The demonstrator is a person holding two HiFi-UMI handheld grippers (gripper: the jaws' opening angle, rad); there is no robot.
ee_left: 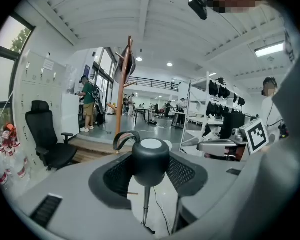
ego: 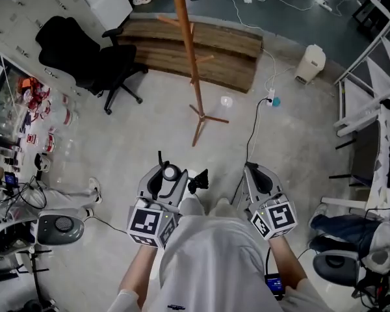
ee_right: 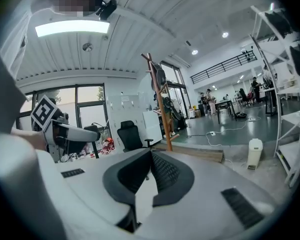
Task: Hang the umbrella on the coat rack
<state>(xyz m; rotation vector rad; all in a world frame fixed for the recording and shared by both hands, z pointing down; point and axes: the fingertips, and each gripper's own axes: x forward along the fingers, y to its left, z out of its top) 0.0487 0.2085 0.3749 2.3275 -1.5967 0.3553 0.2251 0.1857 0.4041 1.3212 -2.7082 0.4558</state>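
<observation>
At twelve o'clock on the pale concrete floor [ego: 136, 142], one slim wooden coat rack [ego: 194, 57] stands; at six, the left gripper [ego: 171, 177] pinches one umbrella [ee_left: 150, 161] by its rounded matte-black handle, the right gripper's [ego: 257, 174] two mesh-padded jaws pressed together, empty.

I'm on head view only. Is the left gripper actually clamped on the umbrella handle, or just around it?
Observer: Clamped. In the left gripper view, the left gripper has both pads pressed on the round black umbrella handle.
Operator: Is the right one carrying anything?
Observer: No. The right gripper view shows the right gripper with its jaws together at the tips and nothing between them.
Operator: The rack top is cut off for me. Pegs free?
Observer: Not all. A dark item hangs near the top of the coat rack; I can't tell what it is.
</observation>
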